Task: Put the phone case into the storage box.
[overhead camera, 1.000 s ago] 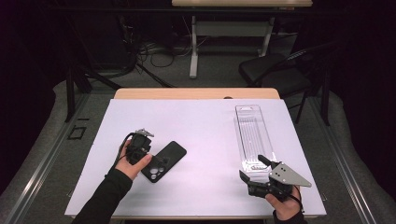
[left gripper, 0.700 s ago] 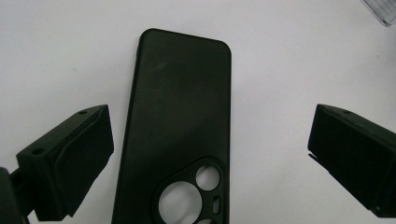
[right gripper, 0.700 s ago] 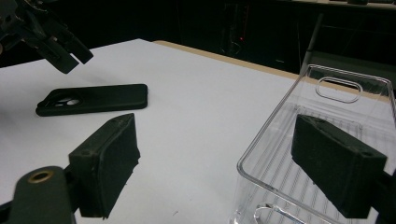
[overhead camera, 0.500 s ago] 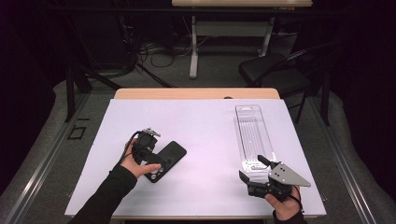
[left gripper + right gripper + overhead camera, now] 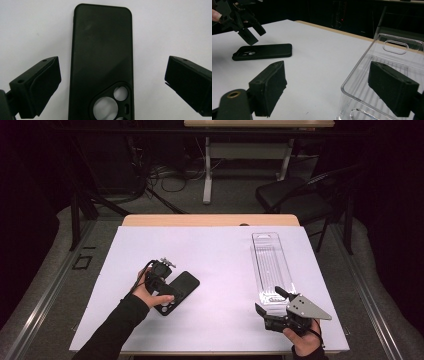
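Observation:
A black phone case (image 5: pixel 184 284) lies flat on the white table top, back up, with its camera cutouts (image 5: pixel 113 101) toward my left gripper. In the left gripper view the case (image 5: pixel 102 50) runs between the two jaws, which stand wide on either side of it without touching. My left gripper (image 5: pixel 164 282) hovers open over the case's near end. A clear plastic tray (image 5: pixel 270 260) lies lengthwise at the right. My right gripper (image 5: pixel 267 300) is open at the tray's near end, and the tray's corner (image 5: pixel 352 82) sits between its jaws. The right gripper view also shows the case (image 5: pixel 264 51) and the left gripper (image 5: pixel 247 30) farther off.
The white sheet (image 5: pixel 220 255) covers a wooden table whose far edge (image 5: pixel 210 220) shows. Beyond it are a dark floor with cables, table legs and a black chair (image 5: pixel 290 195).
My left gripper has shifted slightly to the right, coming over the near end of the phone case. The right gripper, the case and the tray have stayed put.

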### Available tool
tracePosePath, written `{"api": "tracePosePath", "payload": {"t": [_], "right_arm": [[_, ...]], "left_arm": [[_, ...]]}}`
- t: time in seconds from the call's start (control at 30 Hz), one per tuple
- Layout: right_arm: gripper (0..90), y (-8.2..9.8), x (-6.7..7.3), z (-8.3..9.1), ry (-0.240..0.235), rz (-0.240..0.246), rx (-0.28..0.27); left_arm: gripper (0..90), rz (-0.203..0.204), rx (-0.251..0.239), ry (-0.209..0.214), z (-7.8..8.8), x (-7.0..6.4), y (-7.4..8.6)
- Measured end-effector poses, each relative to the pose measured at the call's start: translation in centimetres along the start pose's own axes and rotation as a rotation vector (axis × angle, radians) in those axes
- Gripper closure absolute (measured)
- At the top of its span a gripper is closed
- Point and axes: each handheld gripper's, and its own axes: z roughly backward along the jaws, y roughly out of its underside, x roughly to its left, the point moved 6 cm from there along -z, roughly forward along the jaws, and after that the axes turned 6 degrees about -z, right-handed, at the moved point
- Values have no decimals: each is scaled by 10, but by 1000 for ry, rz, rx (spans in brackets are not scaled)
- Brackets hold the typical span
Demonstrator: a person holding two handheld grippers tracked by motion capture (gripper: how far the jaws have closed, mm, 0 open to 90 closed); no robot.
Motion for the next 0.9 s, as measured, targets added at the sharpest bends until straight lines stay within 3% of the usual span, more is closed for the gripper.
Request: {"api": "tracePosePath", "payload": {"t": [0.23, 0.6, 0.9], "right_arm": [[143, 0, 0, -1, -2, 2, -1], [143, 0, 0, 0, -1, 0, -2], [143, 0, 0, 0, -3, -1, -2]], "left_arm": [[18, -14, 66, -16, -9, 3, 3], [18, -7, 119, -9, -21, 5, 4], [18, -42, 173, -32, -26, 5, 8]]}}
